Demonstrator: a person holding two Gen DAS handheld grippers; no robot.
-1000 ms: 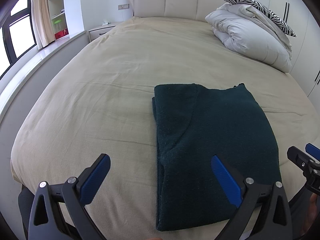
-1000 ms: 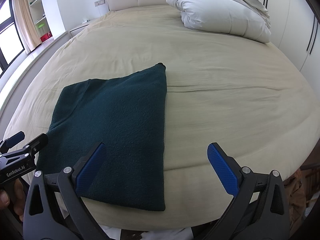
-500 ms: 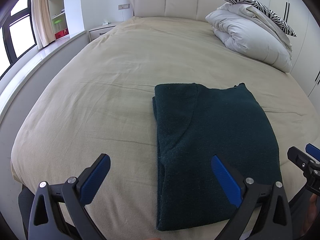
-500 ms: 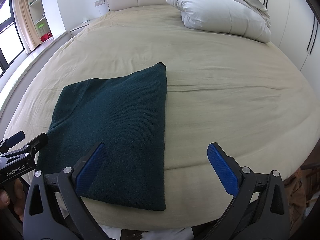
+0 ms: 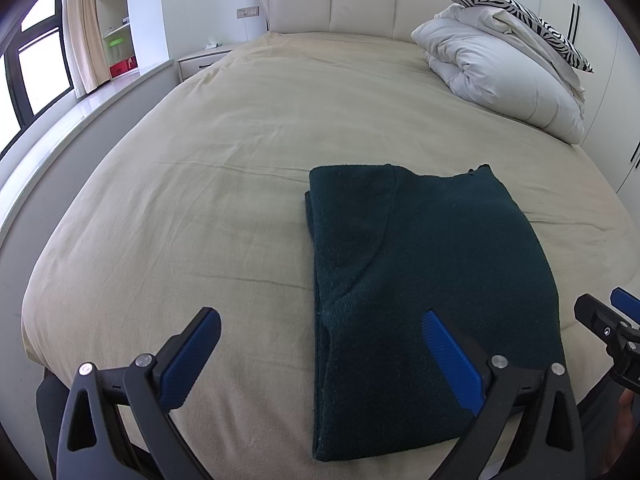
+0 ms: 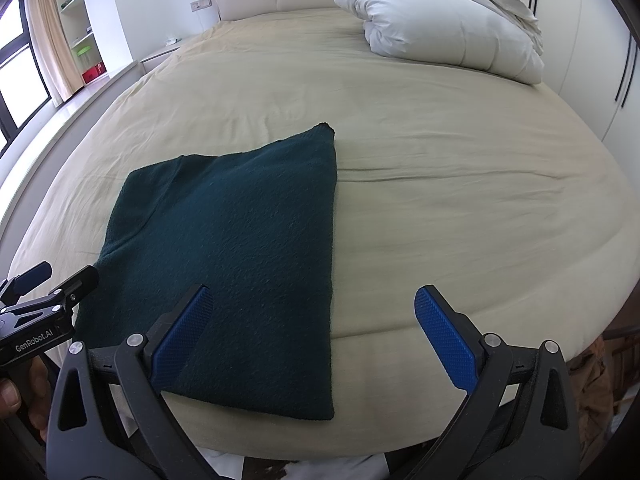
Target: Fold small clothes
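Note:
A dark green garment (image 5: 432, 264) lies folded flat as a long rectangle on the beige bed (image 5: 240, 152); it also shows in the right wrist view (image 6: 240, 248). My left gripper (image 5: 320, 344) is open and empty, held above the bed's near edge, its right finger over the garment's near left part. My right gripper (image 6: 312, 328) is open and empty, straddling the garment's near right edge. Each gripper shows at the side of the other's view.
A folded white duvet (image 5: 504, 80) with a zebra-print pillow (image 5: 516, 4) sits at the far right of the bed. The headboard (image 5: 332, 0) is at the back. A nightstand (image 5: 200, 60), shelves and a window ledge lie to the left.

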